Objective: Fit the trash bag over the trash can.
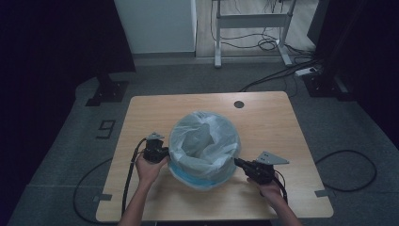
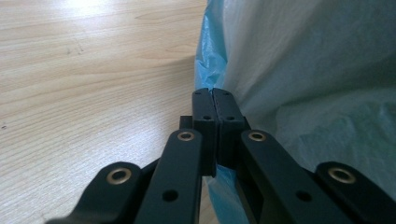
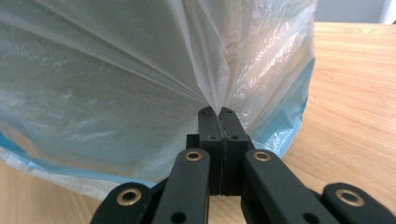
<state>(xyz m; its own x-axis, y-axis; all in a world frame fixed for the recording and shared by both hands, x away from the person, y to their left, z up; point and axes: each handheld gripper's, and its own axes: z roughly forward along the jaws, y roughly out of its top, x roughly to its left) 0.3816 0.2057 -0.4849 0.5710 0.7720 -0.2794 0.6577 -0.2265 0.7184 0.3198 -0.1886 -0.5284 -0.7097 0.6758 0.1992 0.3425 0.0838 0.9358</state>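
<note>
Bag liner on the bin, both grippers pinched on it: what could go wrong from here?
1. The right gripper is shut on a thin fold of the plastic bag, which radiates taut creases; more pull could tear it.
2. The left gripper pinches the film only at its jaw tips, so it may slip free.
3. Uneven pulling could tip or drag the blue bin across the table.

Translucent white bag [image 1: 204,143] drapes a blue-edged bin, mid-table, mouth open.

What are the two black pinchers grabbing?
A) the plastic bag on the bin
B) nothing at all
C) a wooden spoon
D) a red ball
A: the left gripper and the right gripper are each shut on the plastic bag, the film bunching at their tips.
</note>
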